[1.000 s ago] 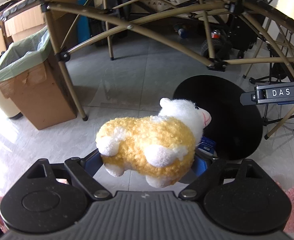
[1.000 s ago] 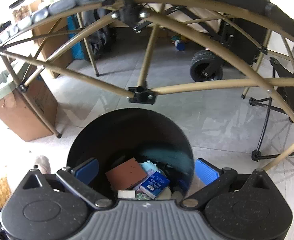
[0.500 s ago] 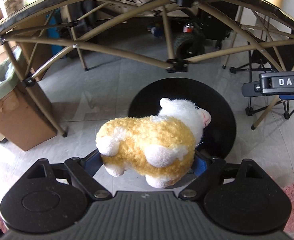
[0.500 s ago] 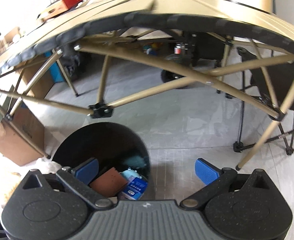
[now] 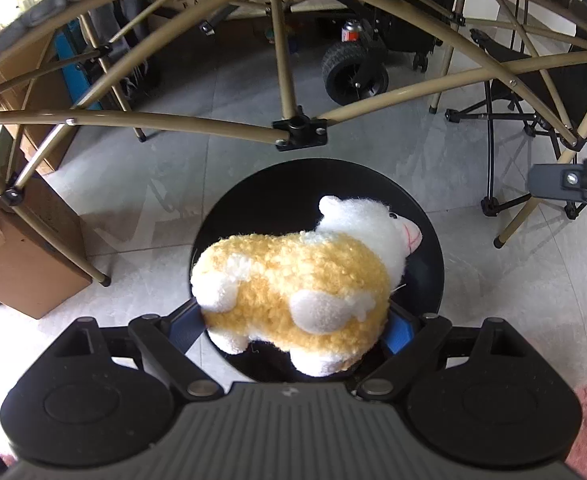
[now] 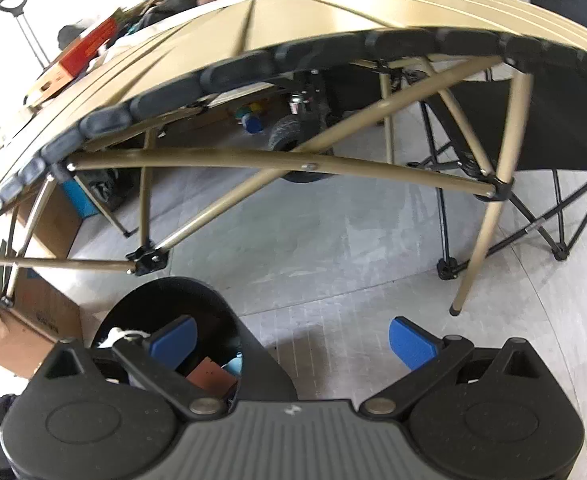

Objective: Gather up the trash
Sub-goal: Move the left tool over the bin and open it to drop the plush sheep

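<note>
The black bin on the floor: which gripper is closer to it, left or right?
Left. The left gripper hangs right above the black bin, holding a toy sheep. The right gripper stands open, off to the bin's side over bare floor.

Plush sheep [image 5: 301, 280]: yellow body, white head; black bin [image 5: 425, 240]; blue pads [image 6: 409, 344]; tan table frame [image 5: 285, 60] at 12 o'clock.

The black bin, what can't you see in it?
- Left wrist view: the plush sheep, clamped in the left gripper, covers most of the black bin; contents hidden.
- Right wrist view: the right gripper body cuts off the bin; only a brown piece shows.
</note>
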The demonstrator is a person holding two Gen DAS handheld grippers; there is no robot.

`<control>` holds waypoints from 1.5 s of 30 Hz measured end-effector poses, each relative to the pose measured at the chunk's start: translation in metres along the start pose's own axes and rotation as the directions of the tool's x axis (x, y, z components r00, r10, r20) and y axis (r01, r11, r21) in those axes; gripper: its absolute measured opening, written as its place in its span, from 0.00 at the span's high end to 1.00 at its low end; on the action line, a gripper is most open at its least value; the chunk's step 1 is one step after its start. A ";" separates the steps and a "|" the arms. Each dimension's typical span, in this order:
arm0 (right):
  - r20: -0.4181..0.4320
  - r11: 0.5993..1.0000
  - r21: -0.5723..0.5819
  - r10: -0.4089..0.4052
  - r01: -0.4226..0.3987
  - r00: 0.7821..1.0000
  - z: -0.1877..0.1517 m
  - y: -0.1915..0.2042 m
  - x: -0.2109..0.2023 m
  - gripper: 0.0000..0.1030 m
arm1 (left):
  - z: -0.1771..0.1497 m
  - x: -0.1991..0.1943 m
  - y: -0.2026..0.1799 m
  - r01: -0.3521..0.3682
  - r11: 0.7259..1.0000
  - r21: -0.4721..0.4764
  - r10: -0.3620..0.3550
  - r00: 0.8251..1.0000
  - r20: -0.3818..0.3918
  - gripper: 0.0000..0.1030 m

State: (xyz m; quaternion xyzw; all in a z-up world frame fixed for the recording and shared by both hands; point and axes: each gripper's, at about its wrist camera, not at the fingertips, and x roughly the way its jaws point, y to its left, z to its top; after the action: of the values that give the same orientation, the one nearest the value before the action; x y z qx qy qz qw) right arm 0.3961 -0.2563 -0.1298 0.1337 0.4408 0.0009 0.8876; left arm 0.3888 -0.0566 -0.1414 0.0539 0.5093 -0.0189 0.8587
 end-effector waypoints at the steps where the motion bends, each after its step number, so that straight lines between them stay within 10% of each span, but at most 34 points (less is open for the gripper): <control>1: 0.001 1.000 0.011 -0.003 0.003 1.000 0.000 -0.003 0.000 0.00 | 0.002 0.003 -0.001 0.002 1.000 -0.003 -0.002 1.000 -0.010 0.13; 45: -0.049 0.998 0.035 -0.052 0.053 0.997 -0.007 -0.016 0.016 0.00 | 0.019 0.066 -0.011 0.001 0.997 -0.080 -0.018 0.976 -0.216 0.00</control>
State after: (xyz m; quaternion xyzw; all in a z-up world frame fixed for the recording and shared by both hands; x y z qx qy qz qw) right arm 0.3980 -0.2681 -0.1502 0.1380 0.4655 -0.0271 0.8738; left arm 0.4360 -0.0676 -0.1909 0.0192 0.6003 0.0030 0.7996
